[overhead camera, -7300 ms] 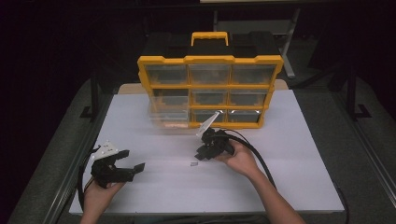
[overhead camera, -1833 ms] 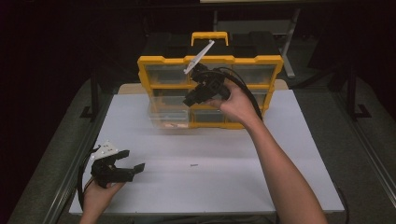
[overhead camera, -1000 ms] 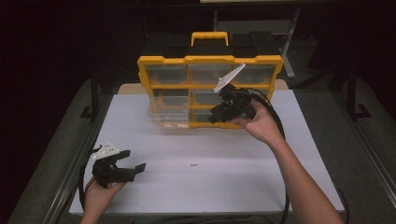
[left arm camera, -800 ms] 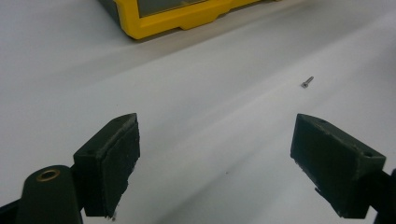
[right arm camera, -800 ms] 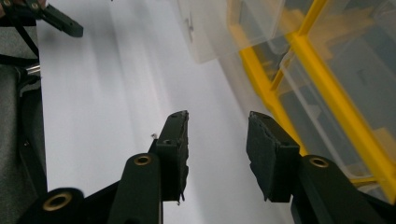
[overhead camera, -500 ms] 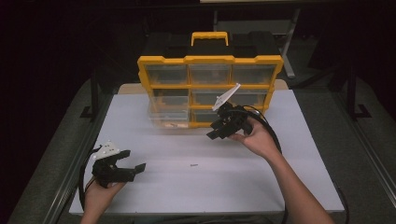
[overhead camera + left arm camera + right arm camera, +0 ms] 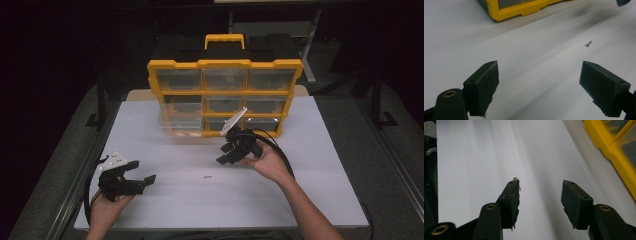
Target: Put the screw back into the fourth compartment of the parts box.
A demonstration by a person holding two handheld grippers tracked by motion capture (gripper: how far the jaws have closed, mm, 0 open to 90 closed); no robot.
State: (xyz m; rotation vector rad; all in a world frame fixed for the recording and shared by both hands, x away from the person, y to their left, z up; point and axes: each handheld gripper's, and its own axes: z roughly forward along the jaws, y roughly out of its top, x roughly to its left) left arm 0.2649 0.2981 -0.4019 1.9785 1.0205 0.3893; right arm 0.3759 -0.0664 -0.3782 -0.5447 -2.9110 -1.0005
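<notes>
**Coming down on a very small screw**

Down from the drawer cabinet (image 7: pixel 225 95) comes my right claw (image 7: pixel 226 154), lower than it was a second ago and now just above the white table (image 7: pixel 310 200). Its jaws have just been opening and stand about half apart with nothing between them. The screw (image 7: pixel 208 176) lies flat on the table by itself, a little ahead of and below that claw in the high view. In the right claw's own view I see it as a tiny speck (image 7: pixel 517 179) right at the tip of one finger (image 7: pixel 512 195), not centred in the gap. My left claw (image 7: pixel 136 180) rests near the table's front left corner, jaws wide apart and empty, and its view shows the screw (image 7: pixel 588 44) well off ahead.

Here is what worries me. Because the screw sits off to one side of the gap, a straight descent could land a finger on it and flick it away across the smooth table. It is thin and lies flat, so the pads may also close above it and come up empty. And if I pinch it by one end only, it could twist out on the way back to the cabinet's pulled-out drawer (image 7: pixel 181 127).
</notes>
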